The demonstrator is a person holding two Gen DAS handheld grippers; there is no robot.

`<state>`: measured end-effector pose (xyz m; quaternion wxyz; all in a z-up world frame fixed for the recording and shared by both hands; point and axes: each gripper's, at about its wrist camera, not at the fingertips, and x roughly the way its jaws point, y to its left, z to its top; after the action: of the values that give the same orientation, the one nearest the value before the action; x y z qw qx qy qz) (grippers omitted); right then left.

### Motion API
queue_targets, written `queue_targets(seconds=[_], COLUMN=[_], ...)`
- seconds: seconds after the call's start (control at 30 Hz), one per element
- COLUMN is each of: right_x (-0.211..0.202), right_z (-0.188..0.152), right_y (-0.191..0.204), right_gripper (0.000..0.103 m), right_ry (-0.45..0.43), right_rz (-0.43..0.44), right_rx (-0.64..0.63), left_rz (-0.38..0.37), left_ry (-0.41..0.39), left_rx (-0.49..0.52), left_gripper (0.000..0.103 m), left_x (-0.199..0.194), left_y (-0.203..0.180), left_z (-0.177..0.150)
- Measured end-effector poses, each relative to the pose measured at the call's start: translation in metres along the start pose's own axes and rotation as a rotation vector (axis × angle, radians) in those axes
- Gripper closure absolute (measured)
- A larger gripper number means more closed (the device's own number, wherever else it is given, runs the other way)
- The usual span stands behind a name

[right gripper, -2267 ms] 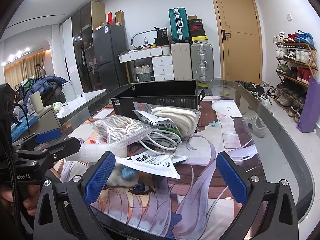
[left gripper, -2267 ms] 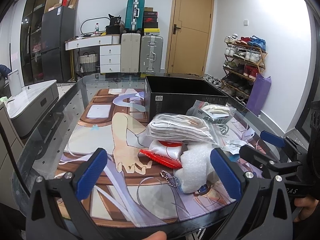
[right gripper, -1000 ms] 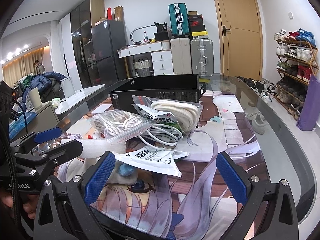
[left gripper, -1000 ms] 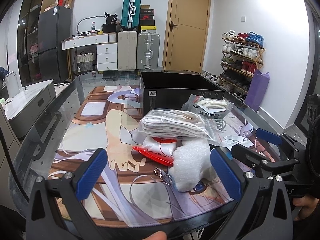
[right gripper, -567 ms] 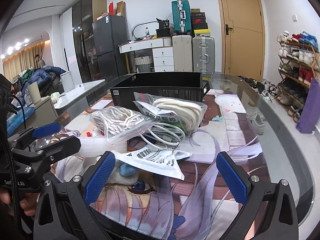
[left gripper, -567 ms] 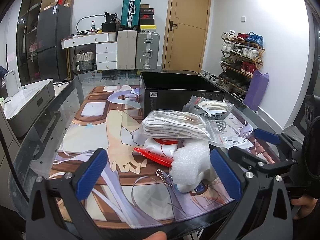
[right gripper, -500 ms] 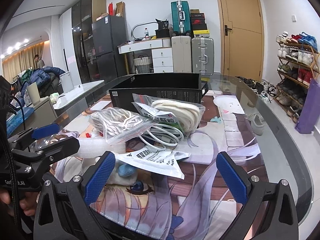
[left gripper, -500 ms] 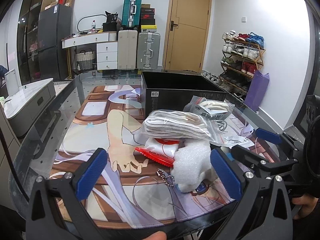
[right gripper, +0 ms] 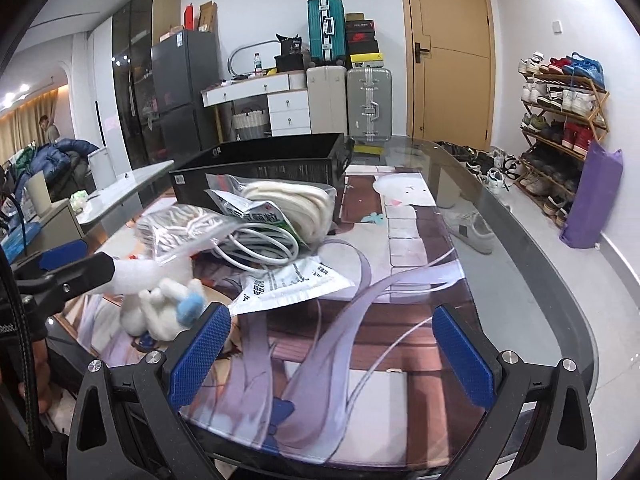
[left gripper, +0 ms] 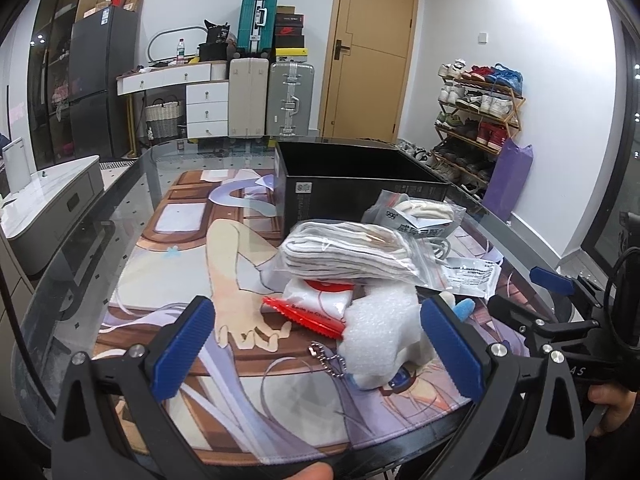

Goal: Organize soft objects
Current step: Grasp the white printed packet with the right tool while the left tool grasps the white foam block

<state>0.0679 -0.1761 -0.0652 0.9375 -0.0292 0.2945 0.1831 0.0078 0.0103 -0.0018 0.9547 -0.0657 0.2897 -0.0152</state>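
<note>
A pile of soft items lies on the printed mat in front of an open black box (left gripper: 352, 168), which also shows in the right wrist view (right gripper: 264, 164). The pile holds a clear bag of white cloth (left gripper: 344, 252), a red-edged white packet (left gripper: 316, 304), white bubble wrap (left gripper: 380, 320), a white plush toy (right gripper: 160, 308), a bag of cream fabric (right gripper: 288, 204), a coiled white cable (right gripper: 260, 248) and a printed white pouch (right gripper: 292, 284). My left gripper (left gripper: 316, 352) is open just short of the bubble wrap. My right gripper (right gripper: 328, 352) is open and empty, right of the pile.
The round glass table's edge (right gripper: 560, 280) curves at the right. Suitcases (left gripper: 272, 100), a white drawer unit and a door stand behind. A shoe rack (left gripper: 476, 120) and purple bag (right gripper: 588, 196) stand at the right wall.
The right gripper has swung to the right and dropped lower, so the pile sits further left in its view. The left gripper has hardly moved. Both stay open.
</note>
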Motion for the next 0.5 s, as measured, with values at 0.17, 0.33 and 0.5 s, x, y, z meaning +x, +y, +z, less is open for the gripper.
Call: queue_targets(seconds=[0.17, 0.33, 0.5], right_x=[0.0032, 0.0017, -0.0047], right_z=[-0.0011, -0.002, -0.0012], right_y=[0.001, 0.0037, 0.0084], right_gripper=[0.0, 0.0, 0.0], right_ry=[0.032, 0.037, 0.023], right_rz=[0.019, 0.043, 0.09], right_rx=[-0.03, -0.036, -0.046], left_rz=[-0.014, -0.023, -0.025], left_ry=[0.004, 0.006, 0.006], left_rx=[0.007, 0.01, 0.01], left_gripper=[0.0, 0.0, 0.0], left_x=[0.0024, 0.0023, 0.0023], left_y=[-0.0033, -0.0057, -0.006], left_z=[0.0001, -0.0008, -0.0002])
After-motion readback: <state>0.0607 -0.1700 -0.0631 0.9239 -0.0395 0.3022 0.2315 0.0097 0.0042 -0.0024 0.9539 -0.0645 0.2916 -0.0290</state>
